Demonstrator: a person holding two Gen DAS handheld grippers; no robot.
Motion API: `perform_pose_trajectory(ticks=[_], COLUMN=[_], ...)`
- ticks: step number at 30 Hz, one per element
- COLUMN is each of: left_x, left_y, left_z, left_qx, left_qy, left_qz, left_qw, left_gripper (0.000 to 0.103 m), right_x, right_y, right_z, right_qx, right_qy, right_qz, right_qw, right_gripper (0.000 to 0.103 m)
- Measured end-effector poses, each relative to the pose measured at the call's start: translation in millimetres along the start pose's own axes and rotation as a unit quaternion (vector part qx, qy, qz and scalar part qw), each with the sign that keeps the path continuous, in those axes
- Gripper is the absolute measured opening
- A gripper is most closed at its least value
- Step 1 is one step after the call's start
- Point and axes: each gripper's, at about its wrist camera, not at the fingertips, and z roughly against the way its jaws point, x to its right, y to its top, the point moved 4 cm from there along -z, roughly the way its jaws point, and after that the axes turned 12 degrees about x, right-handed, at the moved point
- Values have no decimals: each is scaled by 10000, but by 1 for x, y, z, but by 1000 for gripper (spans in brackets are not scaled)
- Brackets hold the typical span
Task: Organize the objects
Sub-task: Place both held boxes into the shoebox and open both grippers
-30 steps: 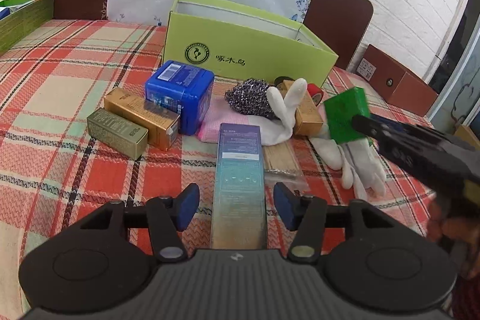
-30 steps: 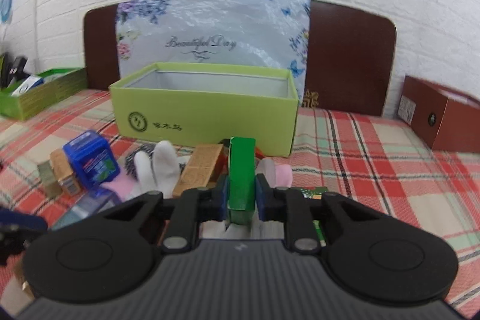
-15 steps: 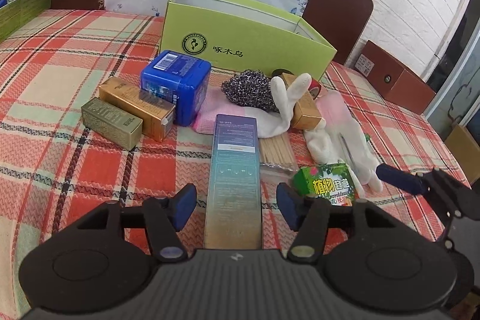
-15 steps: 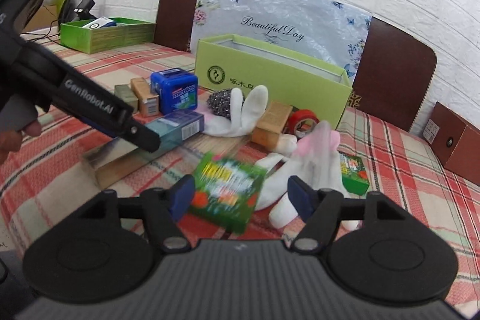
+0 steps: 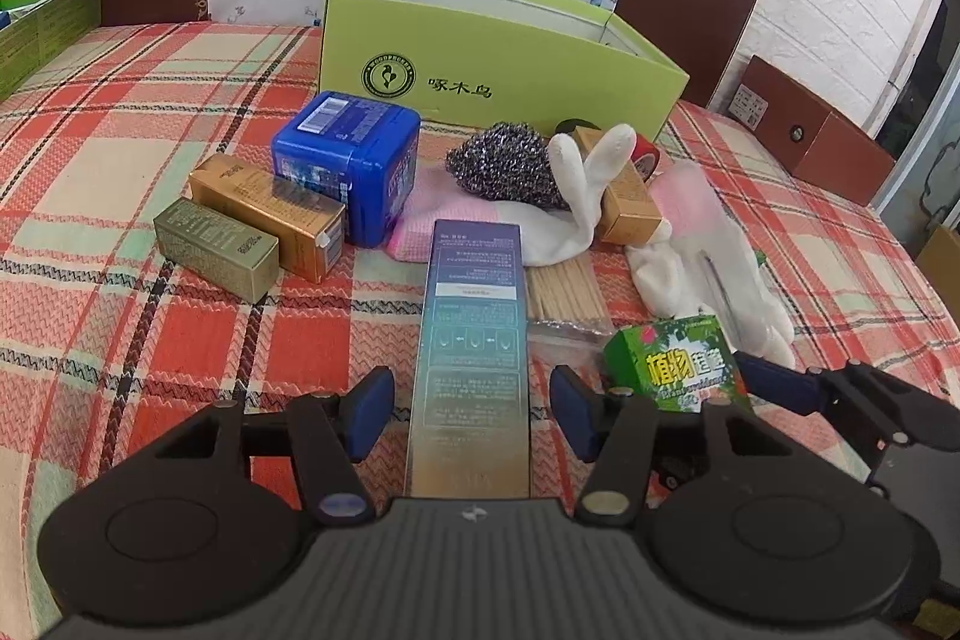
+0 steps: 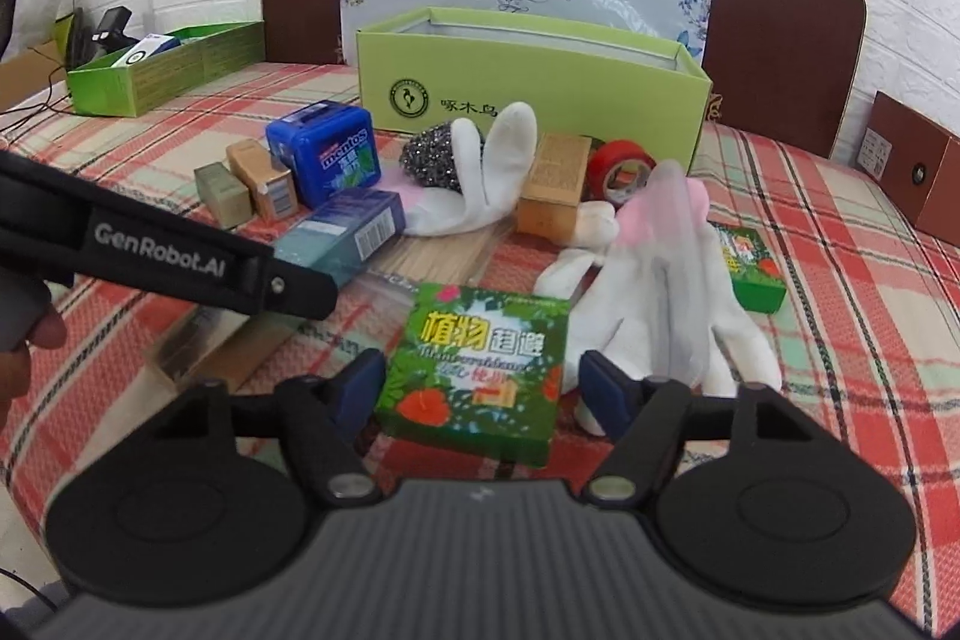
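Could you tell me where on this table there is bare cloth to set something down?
Bare cloth lies left of the two gold boxes, toward the dark green tray, and right of the white gloves, toward the brown box. It is crowded from the blue tin to the gloves, in front of the light green box.

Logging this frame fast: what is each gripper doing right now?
Left gripper: open, jaws either side of the long box, not gripping it.
Right gripper: open, the green box between its jaws, not clamped.
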Motion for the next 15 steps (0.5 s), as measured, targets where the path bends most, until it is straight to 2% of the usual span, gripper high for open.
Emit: perform_pose_trajectory(ticks=[2, 3, 8, 10, 15], left_x=[1, 1, 1, 2, 1], left_y=[0, -1, 0, 0, 3], left_z=[0, 0, -5, -6, 7], left_qx=[26, 15, 47, 48, 37], left_qy=[4, -19, -2, 33, -129], left_qz=[-24, -31, -75, -141, -5], left_qw=[10000, 10000, 10000, 9999, 9999], left_gripper=[57, 52, 52, 41, 41], right_x=[-1, -1, -2, -3, -2], right_y=[0, 0, -1, -2, 1], right_z=[1, 1, -2, -3, 7], right_qx=[21, 16, -31, 0, 19], right_qy=[-62, -71, -92, -77, 28], right_qz=[2, -14, -33, -31, -111], right_qw=[10000, 10000, 9999, 10000, 9999], right_gripper=[69, 68, 63, 63, 62])
